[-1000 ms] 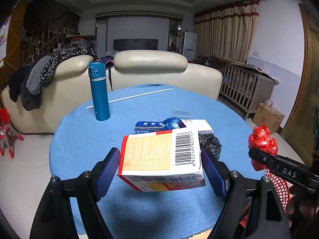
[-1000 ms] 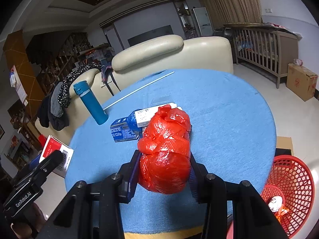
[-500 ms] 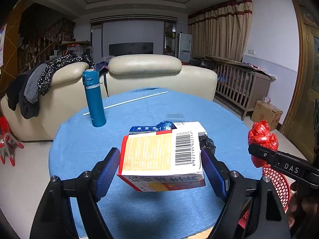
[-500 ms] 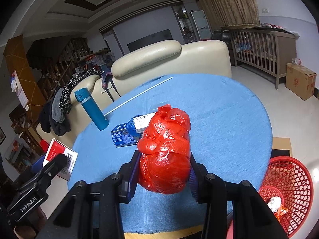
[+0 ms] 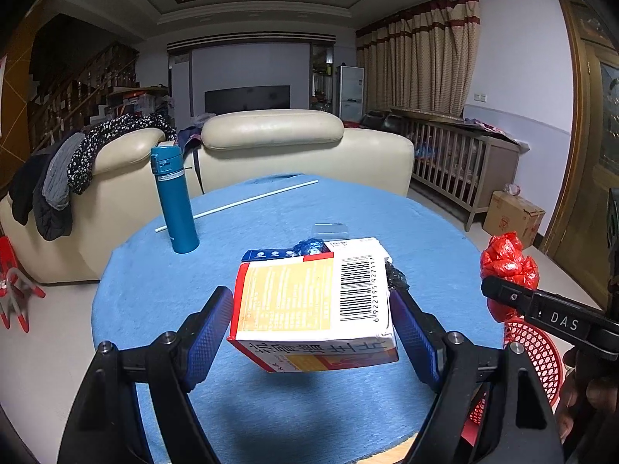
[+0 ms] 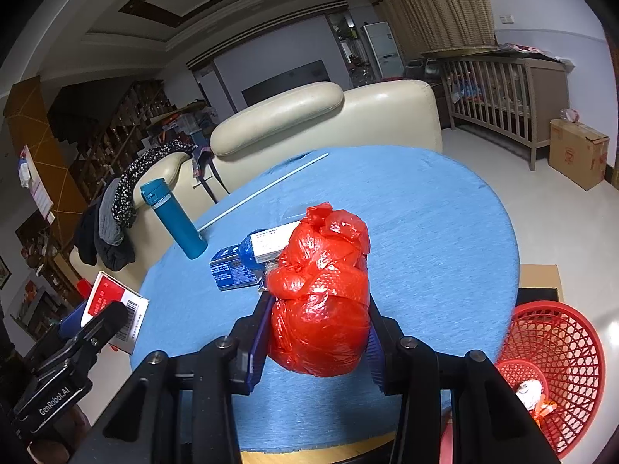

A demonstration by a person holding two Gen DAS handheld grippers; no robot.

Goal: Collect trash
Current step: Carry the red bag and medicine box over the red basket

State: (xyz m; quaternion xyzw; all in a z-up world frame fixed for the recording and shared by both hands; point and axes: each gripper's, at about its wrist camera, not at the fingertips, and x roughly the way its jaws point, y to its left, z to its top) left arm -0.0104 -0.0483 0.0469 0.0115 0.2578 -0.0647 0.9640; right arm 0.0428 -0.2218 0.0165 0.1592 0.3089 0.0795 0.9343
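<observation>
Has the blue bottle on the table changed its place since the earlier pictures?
No. The blue bottle stands at the same end of the white rod on the table; only the camera view shifted.

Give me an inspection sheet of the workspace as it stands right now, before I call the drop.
Surface: round table under a blue cloth.
Job's things: carton in the left gripper; red plastic bag in the right gripper; red mesh basket on the floor beside the table, some trash inside.
Clutter: teal bottle upright, white rod, blue box, white box, blue wrapper, black bag.
Grippers: both shut on their loads, held above the table.
Cables: nothing seen.
Surroundings: cream sofa, cardboard box on the floor.
</observation>
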